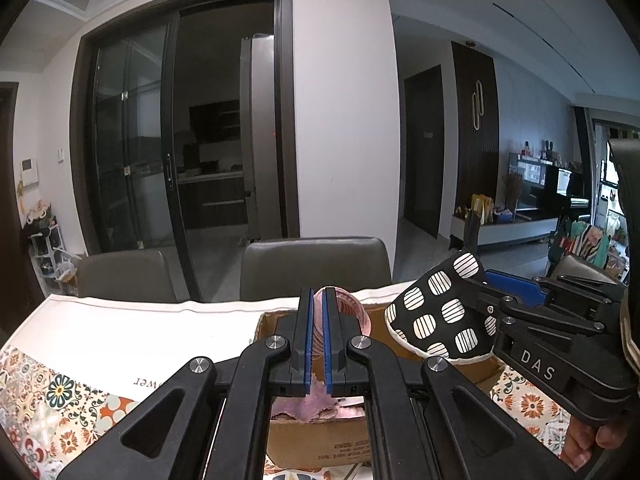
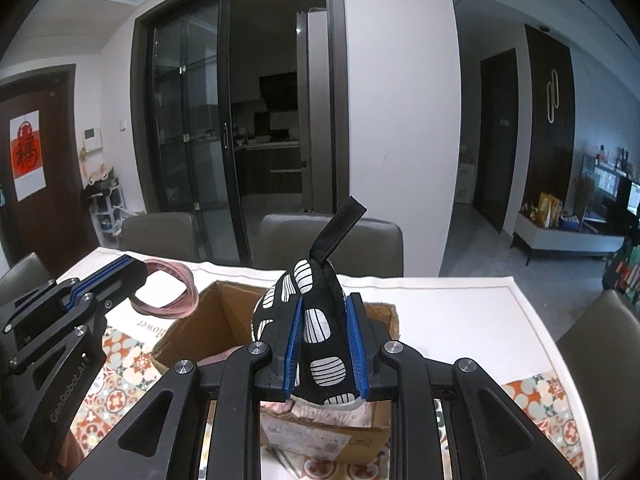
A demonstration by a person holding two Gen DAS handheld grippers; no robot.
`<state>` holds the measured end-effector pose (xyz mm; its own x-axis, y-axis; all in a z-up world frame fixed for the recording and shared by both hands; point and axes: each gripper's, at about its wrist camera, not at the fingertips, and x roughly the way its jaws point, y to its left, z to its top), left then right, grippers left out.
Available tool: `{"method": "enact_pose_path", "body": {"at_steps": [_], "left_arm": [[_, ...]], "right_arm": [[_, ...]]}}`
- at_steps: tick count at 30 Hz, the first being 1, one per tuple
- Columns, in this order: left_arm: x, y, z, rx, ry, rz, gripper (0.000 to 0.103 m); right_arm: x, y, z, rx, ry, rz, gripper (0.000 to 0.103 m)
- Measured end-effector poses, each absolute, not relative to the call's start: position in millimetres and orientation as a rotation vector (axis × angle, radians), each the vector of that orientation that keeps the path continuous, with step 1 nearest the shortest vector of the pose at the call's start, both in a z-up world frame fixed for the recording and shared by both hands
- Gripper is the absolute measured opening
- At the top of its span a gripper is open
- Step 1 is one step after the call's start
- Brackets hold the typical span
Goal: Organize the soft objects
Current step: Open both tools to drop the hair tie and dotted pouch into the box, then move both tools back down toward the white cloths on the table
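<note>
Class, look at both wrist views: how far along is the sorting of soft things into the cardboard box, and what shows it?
Partly done. Pinkish fabric already lies inside the cardboard box. In hand: the left gripper is shut on a pink ribbed band, and the right gripper is shut on a black-and-white patterned mitt, both held over or beside the box. Left to do: lower and release both.

A cardboard box [image 2: 216, 316] sat on the worktop [image 2: 448, 312], soft items inside it; the right gripper [image 2: 324, 344] held a spotted pouch [image 2: 316, 320] above the box, jaws on either side; the left gripper [image 1: 317, 344] hung to its left, a looped band [image 1: 352, 308] pinched over the box's left edge; two chairs [image 2: 332, 240] stood behind the worktop.
</note>
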<state>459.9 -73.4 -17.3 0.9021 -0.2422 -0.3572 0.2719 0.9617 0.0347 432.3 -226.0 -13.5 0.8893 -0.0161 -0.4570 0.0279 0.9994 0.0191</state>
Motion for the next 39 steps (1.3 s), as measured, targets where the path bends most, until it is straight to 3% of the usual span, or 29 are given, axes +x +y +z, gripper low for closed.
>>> {"method": "enact_pose_path", "body": {"at_steps": [11,13,17,19,24,27,39], "left_arm": [[484,-75,-38,0.076,0.421,-0.269,0.007],[486,-75,-39,0.074,0.431,-0.273,0.010],[488,-75,-42,0.065,0.439,-0.271,0.032],[488,-75,-42,0.063,0.441,-0.270,0.034],[482,-70,-41,0.062,0.443,-0.262,0.043],[477,-67,-40,0.063,0.443,-0.255,0.044],[440,-57,-38,0.063,0.446,-0.240,0.045]], "right_arm": [[456,-235,-38,0.037,0.537,-0.016,0.024],[459,-236,-42,0.041,0.547,-0.015,0.024],[462,-240,-46,0.056,0.559,-0.013,0.030],[463,-242,-46,0.061,0.563,-0.013,0.043],[459,-246,-45,0.065,0.555,-0.038,0.047],[453,-247,-44,0.068,0.553,-0.049,0.053],[428,-242,-40,0.087,0.563,-0.055,0.057]]}}
